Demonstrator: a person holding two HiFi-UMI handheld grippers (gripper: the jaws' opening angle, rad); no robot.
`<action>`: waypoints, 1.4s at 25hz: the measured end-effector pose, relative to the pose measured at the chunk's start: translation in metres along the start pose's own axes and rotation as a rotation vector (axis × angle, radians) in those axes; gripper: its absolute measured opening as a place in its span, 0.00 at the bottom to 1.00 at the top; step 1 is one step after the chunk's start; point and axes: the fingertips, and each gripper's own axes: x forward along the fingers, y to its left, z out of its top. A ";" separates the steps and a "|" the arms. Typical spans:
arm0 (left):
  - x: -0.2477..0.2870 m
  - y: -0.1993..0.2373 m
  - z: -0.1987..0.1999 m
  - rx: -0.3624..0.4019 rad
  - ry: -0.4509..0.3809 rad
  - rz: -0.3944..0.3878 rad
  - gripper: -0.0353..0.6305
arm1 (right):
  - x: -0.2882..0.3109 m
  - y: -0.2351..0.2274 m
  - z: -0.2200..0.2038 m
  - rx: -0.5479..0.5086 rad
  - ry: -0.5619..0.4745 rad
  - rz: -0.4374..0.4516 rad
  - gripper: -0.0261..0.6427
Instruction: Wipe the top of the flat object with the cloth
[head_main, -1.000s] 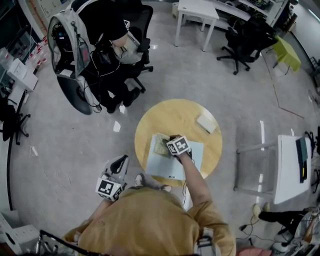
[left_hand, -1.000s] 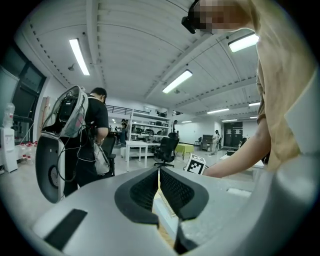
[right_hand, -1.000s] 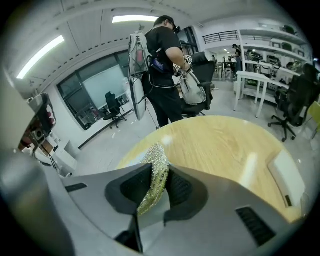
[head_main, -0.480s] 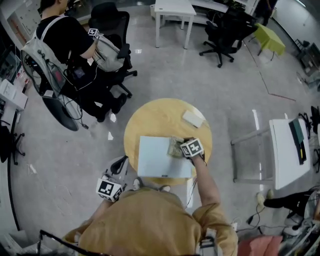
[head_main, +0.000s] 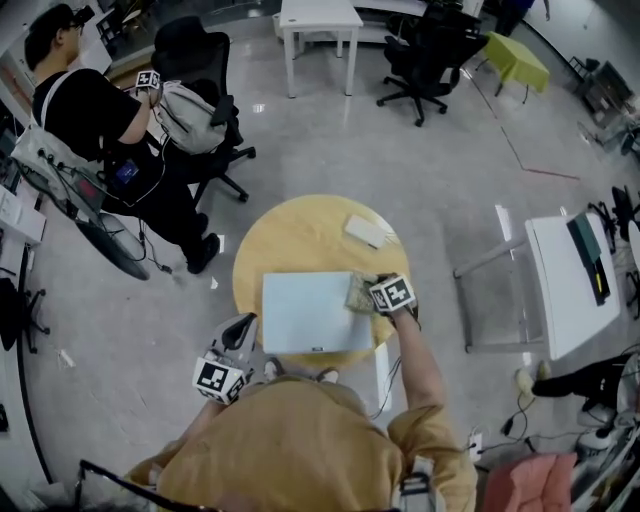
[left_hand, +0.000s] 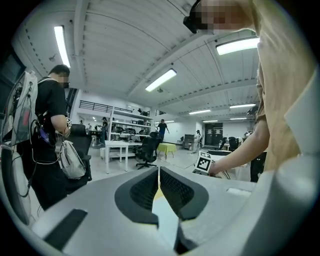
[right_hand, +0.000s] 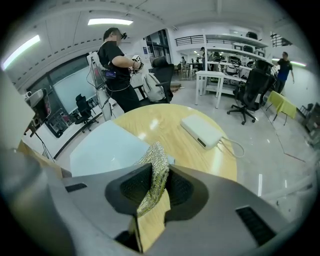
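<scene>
A pale blue flat board (head_main: 310, 311) lies on the round wooden table (head_main: 290, 240). My right gripper (head_main: 372, 294) is shut on a yellow-green cloth (head_main: 357, 293) that rests at the board's right edge. In the right gripper view the cloth (right_hand: 155, 172) is pinched between the jaws, with the board (right_hand: 107, 147) ahead to the left. My left gripper (head_main: 238, 336) hangs off the table's near left edge, and its jaws are shut with nothing between them (left_hand: 158, 186).
A white box with a cable (head_main: 366, 231) lies on the far right of the table. A person with a backpack (head_main: 90, 120) stands at the far left by an office chair (head_main: 195, 60). A white side table (head_main: 572, 285) and a metal frame (head_main: 495, 300) stand to the right.
My right gripper has dragged the cloth from the board's left part across to its right edge. The left gripper has stayed where it was.
</scene>
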 end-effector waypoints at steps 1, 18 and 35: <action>0.002 -0.002 0.002 0.006 -0.005 -0.006 0.07 | -0.005 -0.003 -0.001 0.000 0.003 -0.005 0.15; 0.019 -0.011 0.017 0.004 -0.039 -0.081 0.08 | -0.079 -0.038 -0.016 0.052 -0.054 -0.186 0.14; 0.012 0.002 0.028 0.034 -0.070 -0.144 0.07 | -0.160 0.053 0.074 -0.051 -0.382 -0.308 0.14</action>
